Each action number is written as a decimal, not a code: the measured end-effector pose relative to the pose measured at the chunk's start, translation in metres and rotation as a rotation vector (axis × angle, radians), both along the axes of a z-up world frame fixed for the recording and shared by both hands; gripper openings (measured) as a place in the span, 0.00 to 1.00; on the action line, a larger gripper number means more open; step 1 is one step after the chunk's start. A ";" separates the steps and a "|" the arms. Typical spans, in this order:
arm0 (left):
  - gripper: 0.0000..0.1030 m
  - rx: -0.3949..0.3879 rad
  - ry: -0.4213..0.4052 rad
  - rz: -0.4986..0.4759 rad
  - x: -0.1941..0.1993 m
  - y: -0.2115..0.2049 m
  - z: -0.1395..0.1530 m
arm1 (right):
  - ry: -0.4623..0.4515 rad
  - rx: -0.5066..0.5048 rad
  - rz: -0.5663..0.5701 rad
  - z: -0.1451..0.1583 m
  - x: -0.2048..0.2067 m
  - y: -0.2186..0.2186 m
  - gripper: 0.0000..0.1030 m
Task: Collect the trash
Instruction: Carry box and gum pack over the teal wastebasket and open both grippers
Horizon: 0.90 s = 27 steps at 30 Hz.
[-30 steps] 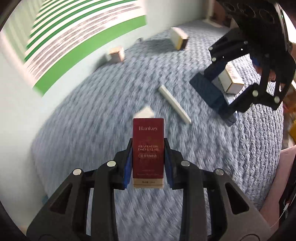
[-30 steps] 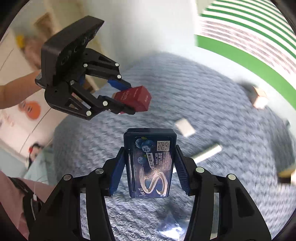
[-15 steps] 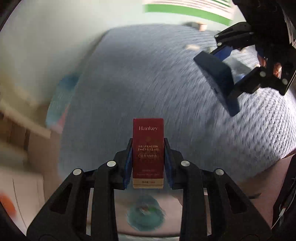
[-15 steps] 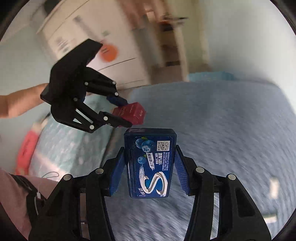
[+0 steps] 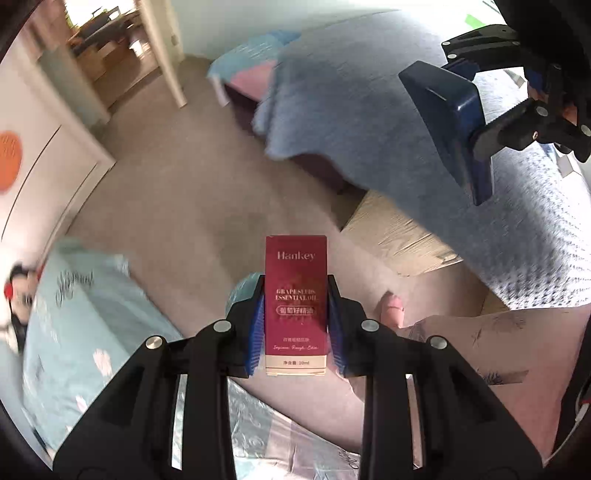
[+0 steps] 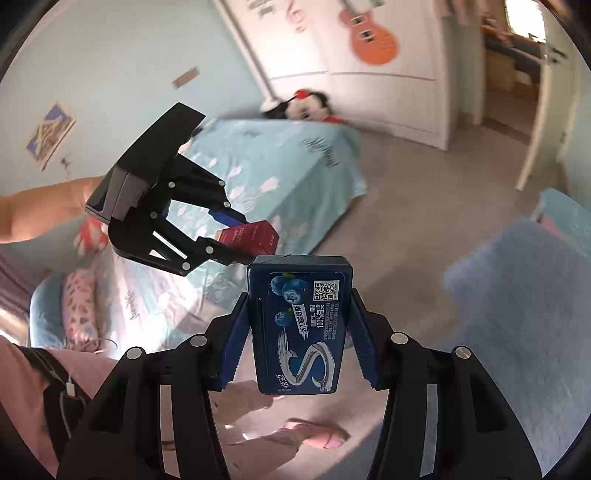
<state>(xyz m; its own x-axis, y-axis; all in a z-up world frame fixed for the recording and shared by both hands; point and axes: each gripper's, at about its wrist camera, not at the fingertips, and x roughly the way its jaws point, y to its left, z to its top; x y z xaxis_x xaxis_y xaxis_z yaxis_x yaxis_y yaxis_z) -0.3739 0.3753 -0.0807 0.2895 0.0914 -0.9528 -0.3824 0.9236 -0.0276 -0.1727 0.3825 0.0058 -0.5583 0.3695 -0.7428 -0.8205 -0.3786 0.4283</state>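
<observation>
Fingers of both grippers are closed on trash: left gripper (image 5: pixel 295 325) clamps an upright dark-red cardboard carton (image 5: pixel 296 302), right gripper (image 6: pixel 301 332) an upright dark-blue gum tin (image 6: pixel 301 325); no bin is visible.

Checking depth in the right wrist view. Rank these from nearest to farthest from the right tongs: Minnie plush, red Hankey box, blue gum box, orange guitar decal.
1. blue gum box, gripped in the right tongs.
2. red Hankey box, just up-left, in the left tongs.
3. Minnie plush, at the far end of the bed.
4. orange guitar decal, on the wardrobe behind it.
</observation>
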 end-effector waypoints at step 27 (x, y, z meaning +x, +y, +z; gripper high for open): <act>0.27 -0.188 0.004 0.107 -0.069 0.060 -0.103 | -0.016 -0.227 0.078 -0.107 -0.121 0.093 0.51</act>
